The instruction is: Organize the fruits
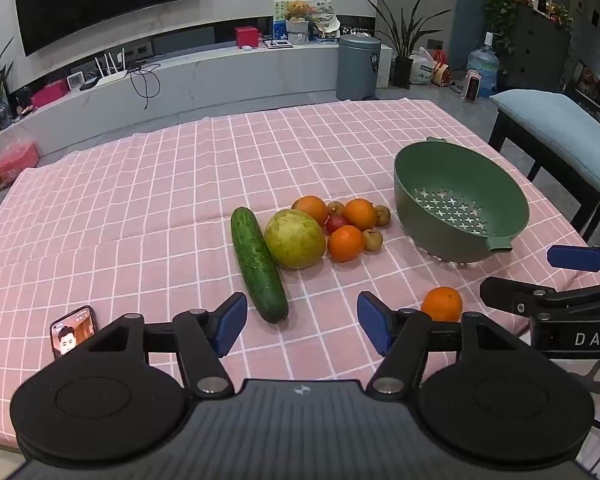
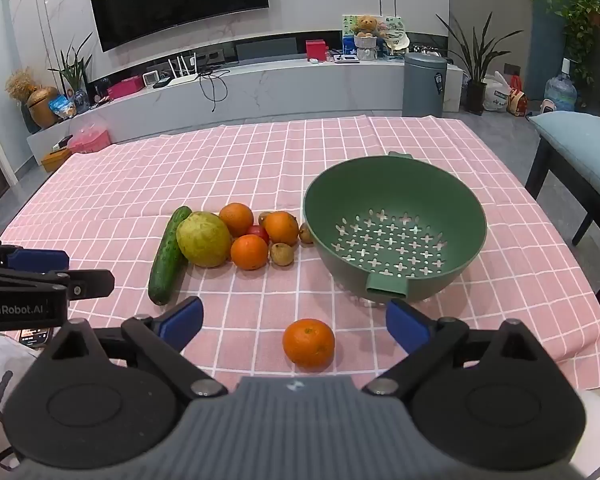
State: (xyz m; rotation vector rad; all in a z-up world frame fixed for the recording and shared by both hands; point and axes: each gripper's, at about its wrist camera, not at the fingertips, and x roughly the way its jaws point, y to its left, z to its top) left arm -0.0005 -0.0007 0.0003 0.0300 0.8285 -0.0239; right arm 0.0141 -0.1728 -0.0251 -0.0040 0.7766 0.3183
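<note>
A green colander bowl stands empty on the pink checked cloth. Left of it lies a pile: a cucumber, a large yellow-green fruit, three oranges, a small red fruit and several small brown fruits. A lone orange lies near the front edge. My left gripper is open and empty, just in front of the cucumber's near end. My right gripper is open and empty, with the lone orange between its fingers' line.
A phone lies at the front left of the table. A cushioned bench stands to the right of the table. A TV cabinet and a grey bin are beyond the far edge.
</note>
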